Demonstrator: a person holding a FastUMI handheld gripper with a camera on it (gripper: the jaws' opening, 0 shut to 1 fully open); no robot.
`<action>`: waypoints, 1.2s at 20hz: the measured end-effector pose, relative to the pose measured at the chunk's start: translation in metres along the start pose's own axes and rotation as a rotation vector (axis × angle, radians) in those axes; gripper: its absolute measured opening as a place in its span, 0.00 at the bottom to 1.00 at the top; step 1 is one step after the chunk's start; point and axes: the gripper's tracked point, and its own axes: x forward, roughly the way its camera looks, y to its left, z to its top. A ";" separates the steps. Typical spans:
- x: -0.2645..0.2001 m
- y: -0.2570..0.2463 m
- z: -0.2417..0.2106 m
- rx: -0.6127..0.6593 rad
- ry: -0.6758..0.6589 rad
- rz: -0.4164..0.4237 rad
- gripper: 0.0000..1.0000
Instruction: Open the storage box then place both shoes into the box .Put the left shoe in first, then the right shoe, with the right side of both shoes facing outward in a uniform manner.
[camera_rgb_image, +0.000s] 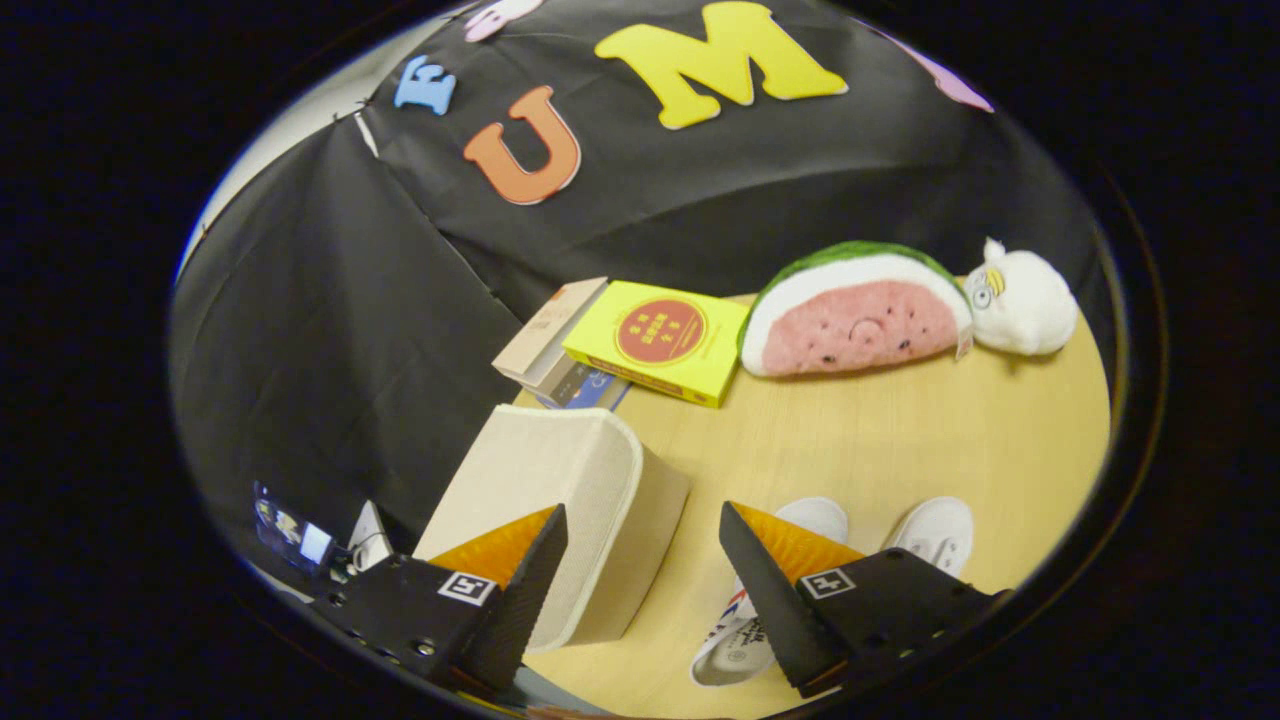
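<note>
The tool (642, 525) hides most of both shoes (800, 520), the storage box's (560, 480) near corner too.

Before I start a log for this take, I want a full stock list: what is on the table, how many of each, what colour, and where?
storage box: one, beige, closed, just ahead of the fingers, near the table's edge.
shoes: two, white, side by side on the table, partly behind one finger.
yellow box: one, yellow with a red round label, beyond the storage box.
books: a small stack, beige on top, beside the yellow box.
watermelon plush: one, pink, white and green, by the booth wall.
white plush: one, touching the watermelon plush.
table: one, light wood.
claw: one, fingers open, holding nothing.
</note>
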 end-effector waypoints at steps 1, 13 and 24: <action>0.011 0.000 -0.005 0.043 0.039 0.029 0.94; 0.063 0.032 -0.020 0.345 0.268 0.511 0.76; 0.052 0.026 -0.023 0.407 0.297 0.423 0.28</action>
